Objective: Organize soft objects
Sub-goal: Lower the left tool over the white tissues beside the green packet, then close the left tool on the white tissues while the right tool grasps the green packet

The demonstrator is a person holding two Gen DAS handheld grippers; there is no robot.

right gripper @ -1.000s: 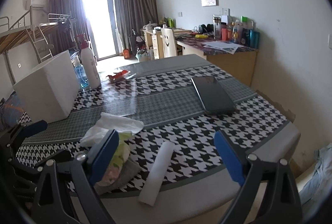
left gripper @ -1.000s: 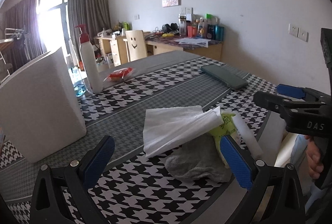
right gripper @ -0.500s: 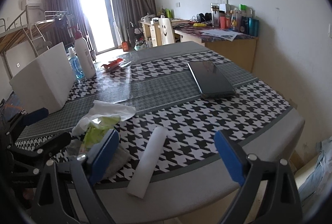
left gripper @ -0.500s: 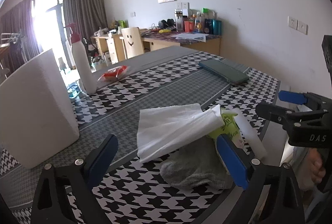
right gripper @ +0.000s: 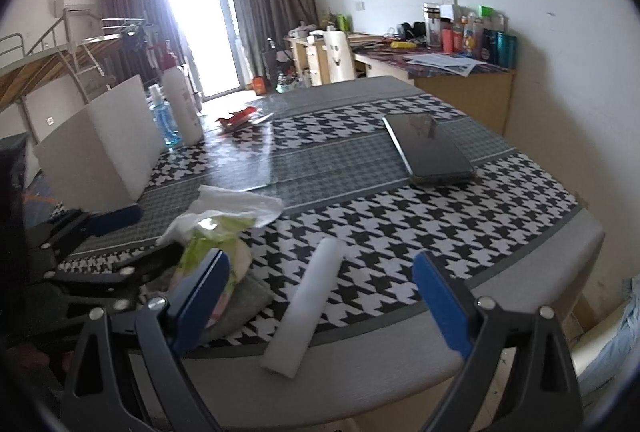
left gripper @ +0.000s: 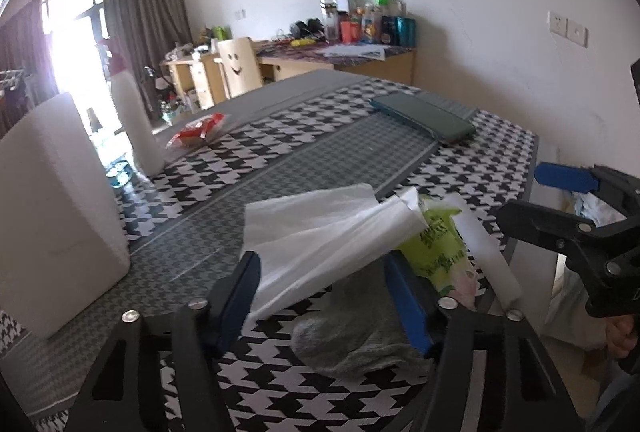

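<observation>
A pile of soft things lies near the front edge of the houndstooth table (left gripper: 328,152). In it, a white tissue sheet (left gripper: 320,228) rests over a green packet (left gripper: 432,244) and a grey cloth (left gripper: 360,332). A white foam roll (left gripper: 484,252) lies just right of the pile. My left gripper (left gripper: 322,292) is closing, with the near end of the tissue between its blue pads; no firm pinch shows. My right gripper (right gripper: 320,296) is open and hovers over the foam roll (right gripper: 312,304), not touching it. The left gripper (right gripper: 148,236) also shows at the pile in the right wrist view.
A white box (left gripper: 52,216) stands at the left. Behind it are a white pump bottle (left gripper: 136,124) and a blue bottle (right gripper: 162,120). A red wrapper (left gripper: 196,132) lies farther back, and a dark flat case (left gripper: 424,116) at the right. A cluttered desk (left gripper: 360,60) lines the wall.
My left gripper has come forward and lower onto the pile, and its jaws have narrowed from wide open to either side of the tissue. The right gripper has barely moved.
</observation>
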